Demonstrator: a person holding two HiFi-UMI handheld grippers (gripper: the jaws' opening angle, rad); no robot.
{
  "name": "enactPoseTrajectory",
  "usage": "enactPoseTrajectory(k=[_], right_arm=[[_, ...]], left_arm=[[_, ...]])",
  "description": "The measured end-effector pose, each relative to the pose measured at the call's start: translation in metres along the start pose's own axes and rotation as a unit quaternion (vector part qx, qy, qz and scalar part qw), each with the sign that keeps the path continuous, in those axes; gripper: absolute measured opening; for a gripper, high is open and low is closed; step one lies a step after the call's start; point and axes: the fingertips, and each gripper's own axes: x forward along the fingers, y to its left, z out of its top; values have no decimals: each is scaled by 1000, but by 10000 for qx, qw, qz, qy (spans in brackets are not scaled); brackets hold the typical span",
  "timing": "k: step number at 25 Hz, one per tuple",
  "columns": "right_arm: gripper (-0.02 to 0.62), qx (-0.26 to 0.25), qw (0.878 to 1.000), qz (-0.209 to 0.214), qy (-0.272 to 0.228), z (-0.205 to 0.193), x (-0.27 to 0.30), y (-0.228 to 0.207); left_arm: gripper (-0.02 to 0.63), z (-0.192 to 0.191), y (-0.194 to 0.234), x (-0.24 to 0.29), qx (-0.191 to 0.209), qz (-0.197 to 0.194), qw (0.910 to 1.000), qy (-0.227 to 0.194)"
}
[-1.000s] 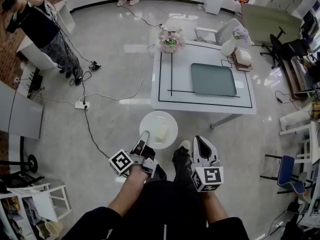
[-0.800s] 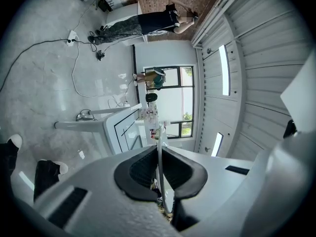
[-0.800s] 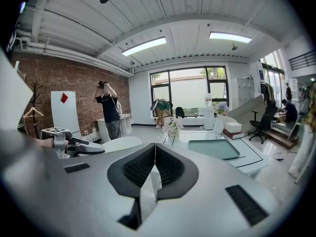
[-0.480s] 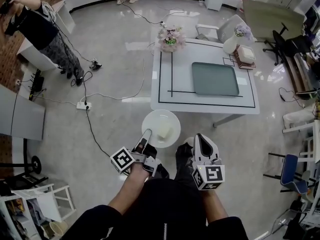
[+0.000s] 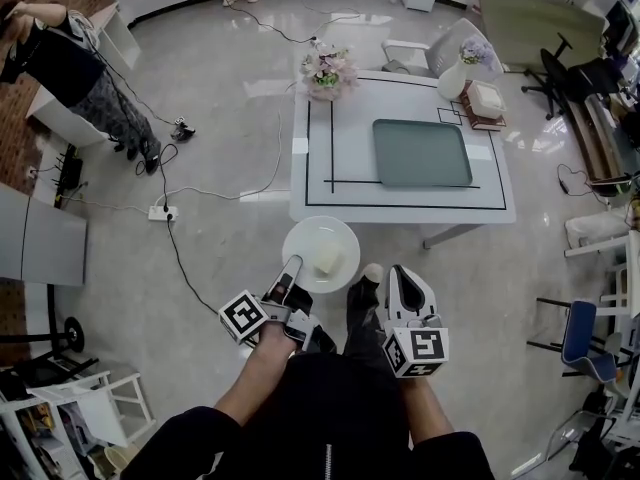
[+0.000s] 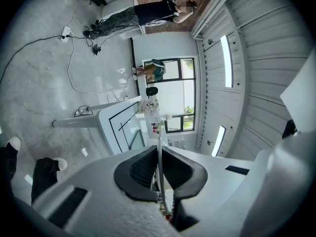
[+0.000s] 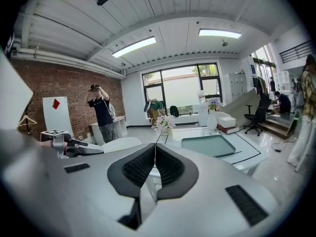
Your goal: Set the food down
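Note:
A round white plate (image 5: pixel 304 240) carries a pale block of food (image 5: pixel 327 258). My left gripper (image 5: pixel 293 266) is shut on the plate's near rim and holds it level above the floor, just short of the white table (image 5: pixel 318 183). In the left gripper view the rim (image 6: pixel 159 149) shows edge-on, pinched between the dark pads. My right gripper (image 5: pixel 401 279) hangs beside the plate on its right, shut, with nothing in it. Its pads (image 7: pixel 168 166) meet in the right gripper view, where the plate (image 7: pixel 121 143) also appears at the left.
On the table lie a green tray (image 5: pixel 421 153), a flower pot (image 5: pixel 325 68), a vase (image 5: pixel 455 78) and stacked books (image 5: pixel 487 101). A cable and power strip (image 5: pixel 160 211) cross the floor at the left. A person (image 5: pixel 70 63) stands far left. A blue chair (image 5: pixel 575 333) stands at the right.
Both grippers and the plate have drifted a little toward the table, whose near edge has shifted leftward in the head view. The grip on the plate is unchanged.

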Motion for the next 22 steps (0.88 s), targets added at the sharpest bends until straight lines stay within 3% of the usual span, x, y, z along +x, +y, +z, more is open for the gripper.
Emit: enactPoseTrajectory(k=[12, 22], right_arm=[[11, 140, 9998, 103, -36, 8, 36, -28], [11, 224, 9994, 277, 40, 25, 100, -74]], left_arm=[[21, 3, -1, 43, 120, 74, 9999, 46], [20, 5, 4, 115, 142, 232, 9996, 114]])
